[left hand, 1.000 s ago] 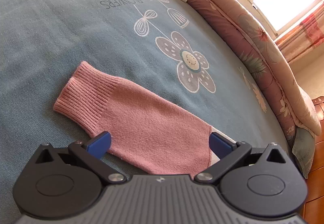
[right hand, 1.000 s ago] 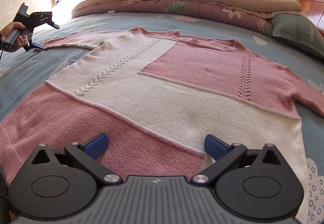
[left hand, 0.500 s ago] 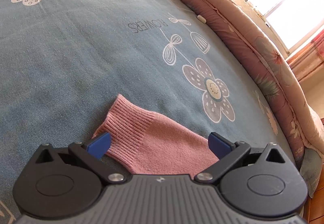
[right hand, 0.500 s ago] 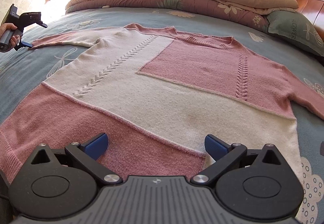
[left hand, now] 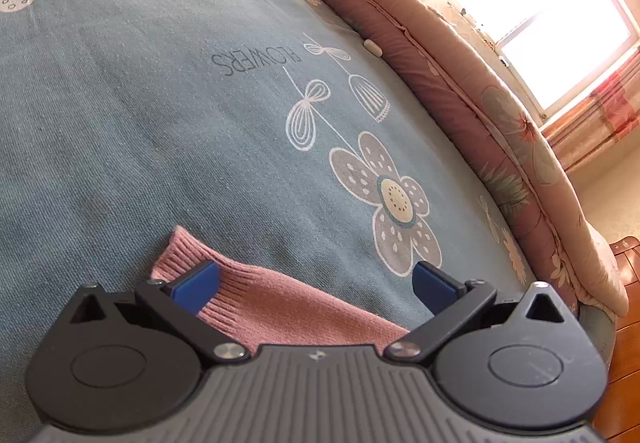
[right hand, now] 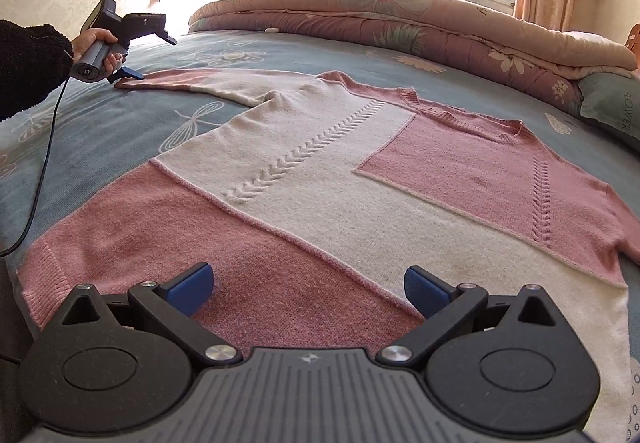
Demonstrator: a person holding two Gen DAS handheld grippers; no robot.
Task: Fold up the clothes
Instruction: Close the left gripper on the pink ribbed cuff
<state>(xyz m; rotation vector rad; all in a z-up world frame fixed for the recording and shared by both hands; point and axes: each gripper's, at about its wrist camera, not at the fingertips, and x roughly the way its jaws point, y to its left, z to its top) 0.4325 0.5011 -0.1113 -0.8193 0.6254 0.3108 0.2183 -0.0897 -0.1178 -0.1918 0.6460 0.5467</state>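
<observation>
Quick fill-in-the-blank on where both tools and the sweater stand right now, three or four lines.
1. The sweater lies spread flat on the ____.
2. The left tool is at the cuff of a ____.
3. Both tools have their jaws ____; the right tool is over the sweater's hem.
4. The cuff's colour is ____.

Missing words: bed; sleeve; open; pink

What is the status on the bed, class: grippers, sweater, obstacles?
Left gripper open, at pink sleeve cuff. Right gripper open over sweater hem. Sweater flat, unfolded. Nothing in the way.
</observation>
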